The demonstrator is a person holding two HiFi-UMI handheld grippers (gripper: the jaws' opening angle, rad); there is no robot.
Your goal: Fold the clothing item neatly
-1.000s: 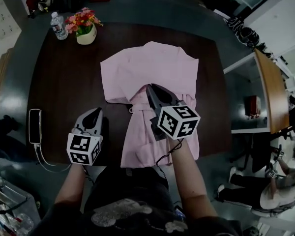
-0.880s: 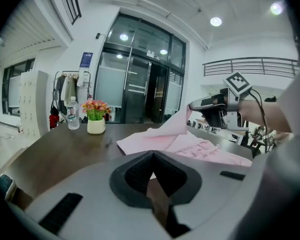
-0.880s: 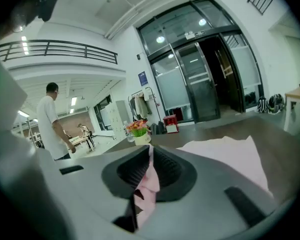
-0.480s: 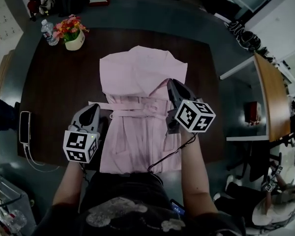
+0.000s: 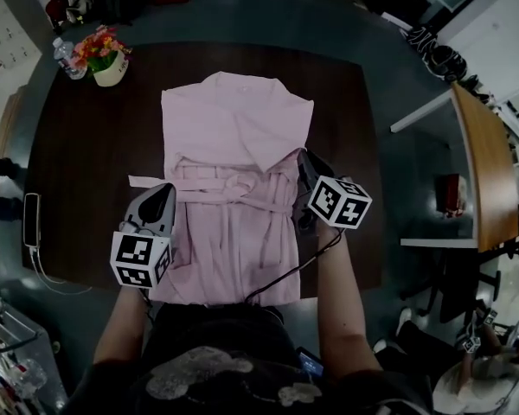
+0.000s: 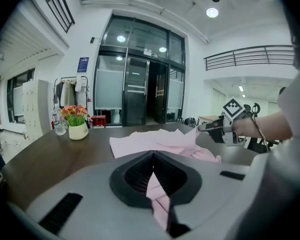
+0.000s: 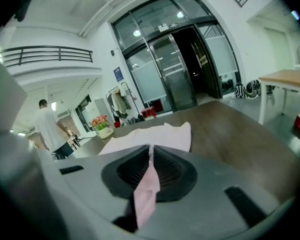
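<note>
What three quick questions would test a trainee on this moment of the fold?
1. True or false: the left gripper is empty.
2. What stands at the table's far left corner, beside the water bottle? A) a flower pot B) a laptop C) a mug
3. Fill in: the right gripper is shut on the pink garment's ___ edge.

Key
1. False: its jaws pinch pink cloth at the garment's left edge.
2. A
3. right
</note>
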